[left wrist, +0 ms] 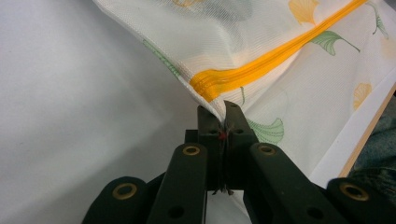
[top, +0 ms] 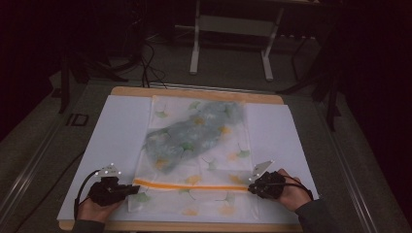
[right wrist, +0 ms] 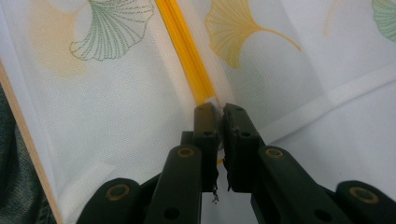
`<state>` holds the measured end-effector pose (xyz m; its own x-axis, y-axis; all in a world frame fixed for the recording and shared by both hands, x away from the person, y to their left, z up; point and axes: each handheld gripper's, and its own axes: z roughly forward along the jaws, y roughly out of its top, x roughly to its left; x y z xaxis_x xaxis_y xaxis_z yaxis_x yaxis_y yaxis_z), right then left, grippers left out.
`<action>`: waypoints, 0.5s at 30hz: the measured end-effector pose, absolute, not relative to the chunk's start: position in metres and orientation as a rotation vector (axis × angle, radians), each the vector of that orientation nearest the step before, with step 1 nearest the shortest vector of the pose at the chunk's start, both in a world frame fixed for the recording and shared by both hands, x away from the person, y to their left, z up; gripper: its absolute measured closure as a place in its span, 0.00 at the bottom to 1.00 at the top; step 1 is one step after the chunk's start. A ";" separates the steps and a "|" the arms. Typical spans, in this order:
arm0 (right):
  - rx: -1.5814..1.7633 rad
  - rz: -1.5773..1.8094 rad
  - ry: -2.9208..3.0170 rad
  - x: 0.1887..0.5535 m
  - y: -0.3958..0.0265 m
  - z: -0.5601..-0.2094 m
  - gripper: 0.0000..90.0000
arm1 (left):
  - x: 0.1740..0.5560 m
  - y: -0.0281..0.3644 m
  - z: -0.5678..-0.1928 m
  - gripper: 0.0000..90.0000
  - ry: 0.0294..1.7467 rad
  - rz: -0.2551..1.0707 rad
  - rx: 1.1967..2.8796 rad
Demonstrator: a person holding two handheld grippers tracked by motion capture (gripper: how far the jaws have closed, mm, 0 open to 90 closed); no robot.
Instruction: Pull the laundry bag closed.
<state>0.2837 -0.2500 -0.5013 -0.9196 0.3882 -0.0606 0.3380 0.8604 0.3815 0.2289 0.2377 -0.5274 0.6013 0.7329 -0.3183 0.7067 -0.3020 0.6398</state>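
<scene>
A white mesh laundry bag printed with green and yellow ginkgo leaves lies flat on the table, a grey-green garment showing through it. An orange zipper runs across its near end. My left gripper is shut on the bag's left edge just below the zipper's end. My right gripper is shut on the bag at the zipper's right end. The bag's mesh rises slightly at the left grip. In the right gripper view the bag lies flat.
A white sheet covers the wooden table, whose near edge shows below the bag. Beyond the table stand a white frame's legs and cables on a dark floor. Bare sheet lies to both sides of the bag.
</scene>
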 end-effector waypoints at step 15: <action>0.697 0.745 2.882 0.281 -0.265 -0.509 0.73 | 0.224 0.246 -0.525 0.81 1.142 0.069 2.008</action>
